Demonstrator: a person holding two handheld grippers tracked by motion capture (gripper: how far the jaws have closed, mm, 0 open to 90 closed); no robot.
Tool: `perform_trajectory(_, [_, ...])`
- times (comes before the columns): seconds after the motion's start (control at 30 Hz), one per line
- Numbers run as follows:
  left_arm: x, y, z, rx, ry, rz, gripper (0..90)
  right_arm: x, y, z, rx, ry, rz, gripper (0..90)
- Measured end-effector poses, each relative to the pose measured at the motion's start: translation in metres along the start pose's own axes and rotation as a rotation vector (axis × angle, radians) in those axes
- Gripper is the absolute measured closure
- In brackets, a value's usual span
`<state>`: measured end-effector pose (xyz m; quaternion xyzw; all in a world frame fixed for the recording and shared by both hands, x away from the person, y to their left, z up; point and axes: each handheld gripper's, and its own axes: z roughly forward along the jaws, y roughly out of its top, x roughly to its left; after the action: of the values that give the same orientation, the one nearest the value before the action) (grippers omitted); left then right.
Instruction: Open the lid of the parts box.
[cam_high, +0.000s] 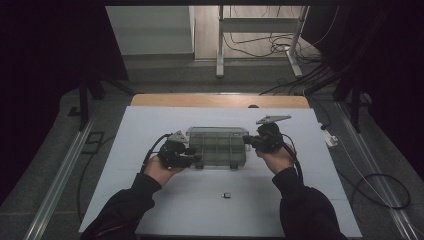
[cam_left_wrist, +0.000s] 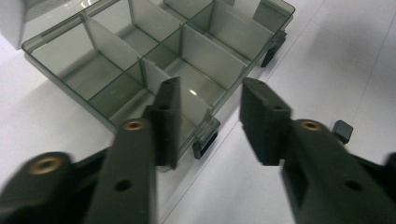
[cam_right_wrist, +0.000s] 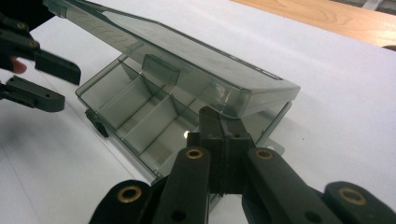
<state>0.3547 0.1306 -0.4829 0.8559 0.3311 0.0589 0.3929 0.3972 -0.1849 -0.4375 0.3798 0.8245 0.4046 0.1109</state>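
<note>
two grippers work on one smoky plastic compartment box (cam_high: 218, 146) that sits mid-table on the white table sheet (cam_high: 150, 125). we keep the right gripper (cam_right_wrist: 219, 140) clenched with nothing between its jaws, its tip tucked at the box's corner just under the half-raised lid (cam_right_wrist: 187, 51), likely to prop the lid or pin the box. our left gripper (cam_left_wrist: 208, 109) stands partly closed and grasps nothing; one jaw hangs over the front compartment, the other outside the front wall, seemingly placed to pinch that wall near a dark latch (cam_left_wrist: 204, 144) and steady the box. a small dark piece (cam_high: 226, 195) lies apart on the sheet, nearer us.
</note>
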Motion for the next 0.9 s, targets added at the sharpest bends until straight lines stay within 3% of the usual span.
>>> perform_trajectory(0.13, [-0.002, 0.002, 0.006, 0.024, -0.003, 0.011, 78.8, -0.001, 0.003, 0.001, -0.006, -0.001, 0.002, 88.7])
perform_trajectory(0.27, [-0.004, 0.006, 0.012, 0.041, -0.024, 0.016, 87.9, -0.001, 0.005, 0.002, -0.010, -0.003, 0.005, 88.7])
perform_trajectory(0.57, [-0.003, 0.010, 0.023, 0.026, 0.001, -0.004, 88.7, -0.003, 0.009, 0.006, -0.018, -0.007, 0.003, 88.7])
perform_trajectory(0.73, [-0.004, 0.010, 0.033, 0.061, 0.021, 0.020, 88.7, -0.006, 0.012, 0.009, -0.019, -0.011, 0.007, 88.7])
perform_trajectory(0.9, [-0.005, 0.009, 0.035, 0.052, 0.022, 0.018, 88.7, -0.008, 0.016, 0.012, -0.028, -0.013, 0.009, 88.7])
